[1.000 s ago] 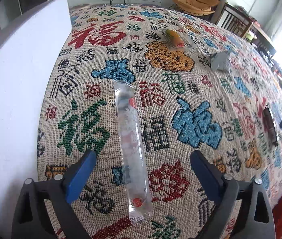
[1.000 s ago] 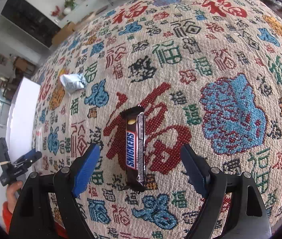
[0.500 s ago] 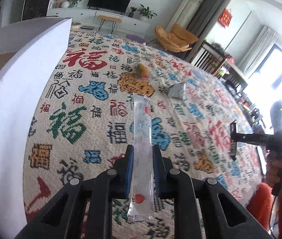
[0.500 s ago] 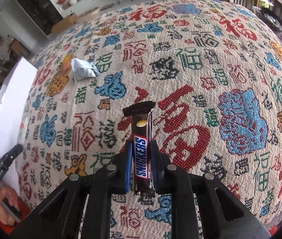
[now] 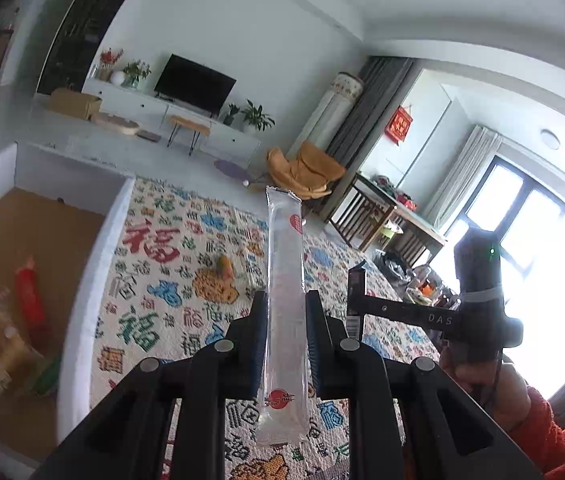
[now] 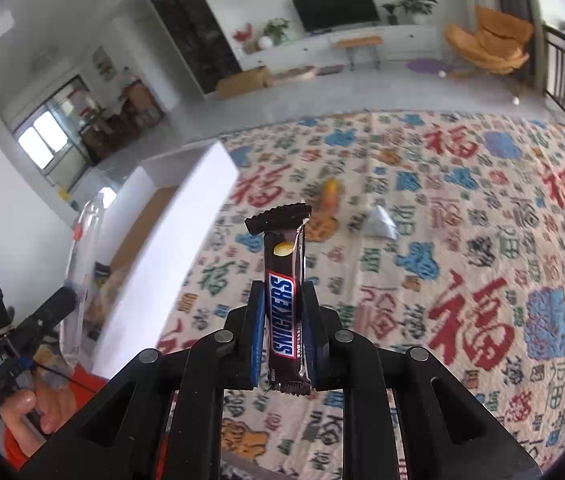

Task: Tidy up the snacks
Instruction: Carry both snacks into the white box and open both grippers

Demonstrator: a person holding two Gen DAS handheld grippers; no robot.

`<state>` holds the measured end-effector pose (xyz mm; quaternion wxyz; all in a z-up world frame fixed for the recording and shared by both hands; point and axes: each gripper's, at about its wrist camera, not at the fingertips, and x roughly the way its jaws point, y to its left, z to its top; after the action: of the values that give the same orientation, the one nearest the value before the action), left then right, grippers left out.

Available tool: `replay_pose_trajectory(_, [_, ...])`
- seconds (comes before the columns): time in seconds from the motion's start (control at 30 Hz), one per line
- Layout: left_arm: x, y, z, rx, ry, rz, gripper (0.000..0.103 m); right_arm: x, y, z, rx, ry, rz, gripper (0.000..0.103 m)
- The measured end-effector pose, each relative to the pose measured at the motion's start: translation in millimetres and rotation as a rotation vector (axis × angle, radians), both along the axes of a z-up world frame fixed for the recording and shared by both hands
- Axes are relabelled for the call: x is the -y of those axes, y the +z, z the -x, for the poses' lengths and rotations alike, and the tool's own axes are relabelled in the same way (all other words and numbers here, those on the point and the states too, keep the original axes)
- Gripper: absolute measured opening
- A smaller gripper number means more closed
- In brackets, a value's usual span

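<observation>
Over on the left, the left gripper (image 5: 284,330) pinches a long clear sachet (image 5: 284,320) low down, light and floppy above the box (image 5: 82,280), while rightward the right gripper (image 6: 284,332) clamps the stiff, slick Snickers bar (image 6: 284,300) mid-wrapper, aloft over the patterned cloth (image 6: 462,280).

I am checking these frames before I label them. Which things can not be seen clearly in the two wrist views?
- Contents of the white box, left wrist view: a red packet shows; the rest is blurred and cut off by the picture edge.
- Clear long packet: its print is too small to read.
- Silver packet and orange snack, right wrist view: too small to identify.
- Snickers bar: the blue pads hide its sides.
</observation>
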<state>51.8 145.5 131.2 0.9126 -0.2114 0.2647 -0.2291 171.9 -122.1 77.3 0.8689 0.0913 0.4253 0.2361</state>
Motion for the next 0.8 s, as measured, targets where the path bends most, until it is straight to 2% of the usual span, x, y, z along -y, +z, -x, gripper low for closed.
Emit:
replay_pose_trajectory(0.1, [-37.8,21.8,9.1,0.028,0.074,-0.018,0.018,-44.5,26.7,3.8,0.031,0.107,-0.059,0.018])
replay_pose_trajectory(0.23, [-96.7,29.8,8.3,0.012,0.207,-0.117,0.018,-107.1,51.5,9.2,0.046,0.244,-0.124,0.018])
replay_pose_trajectory(0.33, [-135.0,12.1,-5.3,-0.055,0.289,-0.173,0.018,-159.4,60.6,11.8,0.053,0.333,-0.135,0.018])
replay_pose_trajectory(0.43, [-164.3,-18.0,-17.7,-0.128,0.36,-0.253,0.018,-216.1,53.3,8.2,0.045,0.401,-0.106,0.018])
replay_pose_trajectory(0.5, [-174.5,-45.6,-24.9,-0.185,0.415,-0.306,0.028,-247.4,37.9,0.1,0.014,0.425,-0.095,0.02])
replay_pose_trajectory(0.57, [-182.4,-67.0,-29.7,-0.242,0.466,-0.325,0.083,-269.1,18.8,-6.2,-0.012,0.43,-0.038,0.036])
replay_pose_trajectory(0.6, [-185.0,-73.6,-28.9,-0.253,0.496,-0.331,0.089,-271.8,10.7,-9.1,-0.02,0.424,-0.031,0.058])
replay_pose_trajectory(0.63, [-186.5,-77.7,-24.4,-0.246,0.527,-0.334,0.089,-268.8,4.2,-10.9,-0.019,0.407,-0.036,0.069])
replay_pose_trajectory(0.7, [-183.1,-82.6,-19.1,-0.225,0.545,-0.331,0.091,-249.7,-7.5,-9.4,0.02,0.356,-0.031,0.07])
replay_pose_trajectory(0.8, [-166.3,-80.8,-14.9,-0.196,0.538,-0.323,0.091,-208.6,-31.8,-9.1,0.103,0.27,0.088,0.074])
